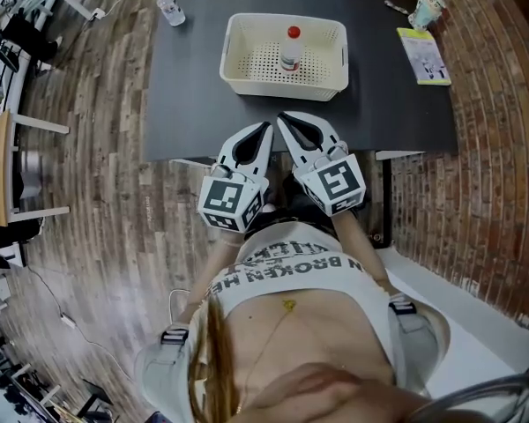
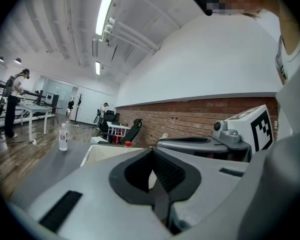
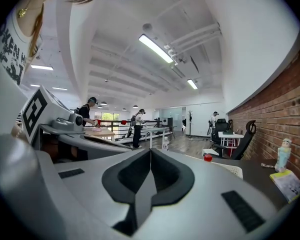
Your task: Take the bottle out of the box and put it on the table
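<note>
The bottle [image 1: 290, 49] still stands in the box [image 1: 238, 70] at top centre — your left gripper [image 1: 265, 128] and right gripper [image 1: 282, 118] are both pressed together, empty.

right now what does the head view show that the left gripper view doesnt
Only head view: the yellow leaflet at the table's right edge. Only left gripper view: ceiling light strips and a person standing far left. Both: the white box, the red-capped bottle standing in it, a second bottle on the table, the right gripper.
</note>
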The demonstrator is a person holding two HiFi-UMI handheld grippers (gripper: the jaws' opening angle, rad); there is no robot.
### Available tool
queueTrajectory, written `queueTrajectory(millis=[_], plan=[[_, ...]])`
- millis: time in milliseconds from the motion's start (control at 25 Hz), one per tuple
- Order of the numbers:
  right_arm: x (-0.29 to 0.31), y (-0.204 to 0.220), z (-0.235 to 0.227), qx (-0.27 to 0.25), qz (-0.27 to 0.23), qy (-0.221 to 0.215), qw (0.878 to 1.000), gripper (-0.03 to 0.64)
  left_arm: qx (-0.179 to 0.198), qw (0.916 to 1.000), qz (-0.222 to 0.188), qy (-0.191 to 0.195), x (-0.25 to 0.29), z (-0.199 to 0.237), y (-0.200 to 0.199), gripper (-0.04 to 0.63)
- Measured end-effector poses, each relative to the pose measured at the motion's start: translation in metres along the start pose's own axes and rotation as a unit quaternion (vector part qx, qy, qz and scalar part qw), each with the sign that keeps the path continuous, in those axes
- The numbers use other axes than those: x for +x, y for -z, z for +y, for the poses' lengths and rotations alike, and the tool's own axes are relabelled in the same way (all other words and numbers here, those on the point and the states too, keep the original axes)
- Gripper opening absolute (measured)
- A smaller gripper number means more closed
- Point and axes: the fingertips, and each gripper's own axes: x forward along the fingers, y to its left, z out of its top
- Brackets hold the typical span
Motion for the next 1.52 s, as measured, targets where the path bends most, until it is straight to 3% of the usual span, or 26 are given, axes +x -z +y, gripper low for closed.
queueTrajectory(millis=[800,1120,1320,1520], plan=[[0.050,-0.009,-0.126,0.008,-0.004,-0.036,0.999,0.009,-0.001,0.9979,-0.013,-0.063,0.120,0.028,-0.031,0.005],[0.063,-0.002,-0.151,0.002,0.001,-0.060,0.998,0.009,-0.007,0.9958,-0.012,-0.091,0.141,0.040,-0.027,0.005],[0.073,-0.001,-0.155,0.009,0.003,-0.049,0.999,0.009,-0.001,0.9966,-0.006,-0.083,0.146,0.056,-0.031,0.005],[0.085,-0.003,-0.157,0.019,0.006,-0.018,1.000,0.009,0.007,0.9989,0.002,-0.046,0.155,0.068,-0.039,0.005]])
